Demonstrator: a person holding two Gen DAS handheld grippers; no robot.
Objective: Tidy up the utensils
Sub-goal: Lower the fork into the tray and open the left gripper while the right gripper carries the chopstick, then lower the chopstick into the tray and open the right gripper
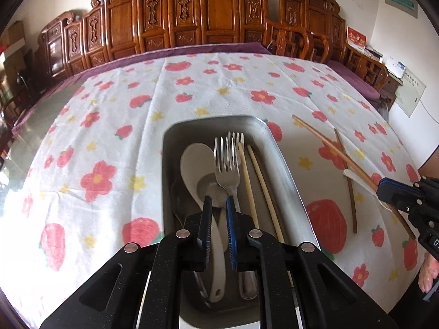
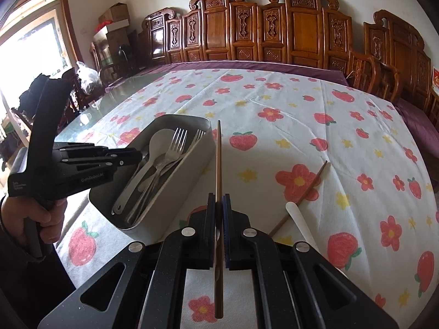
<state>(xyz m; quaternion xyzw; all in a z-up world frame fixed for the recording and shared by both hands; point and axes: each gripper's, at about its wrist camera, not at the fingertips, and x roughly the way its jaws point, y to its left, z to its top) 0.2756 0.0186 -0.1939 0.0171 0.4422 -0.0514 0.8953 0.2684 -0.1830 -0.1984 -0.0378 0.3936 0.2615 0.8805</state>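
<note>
1 brown chopstick (image 2: pixel 218 164) pinched in right gripper (image 2: pixel 218 205); tray (image 2: pixel 175 189) ahead-left, so swing over, align lengthwise, release low. Left gripper (image 1: pixel 218 208) parted around white spoon (image 1: pixel 216 246).

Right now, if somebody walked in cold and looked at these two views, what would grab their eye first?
Probably the metal tray on the strawberry tablecloth, holding forks, a pale spoon and light chopsticks, with the left gripper hovering over it. Next, the right gripper, jaws shut on a dark brown chopstick just right of the tray. Its mate and a white utensil handle lie on the cloth further right.
</note>
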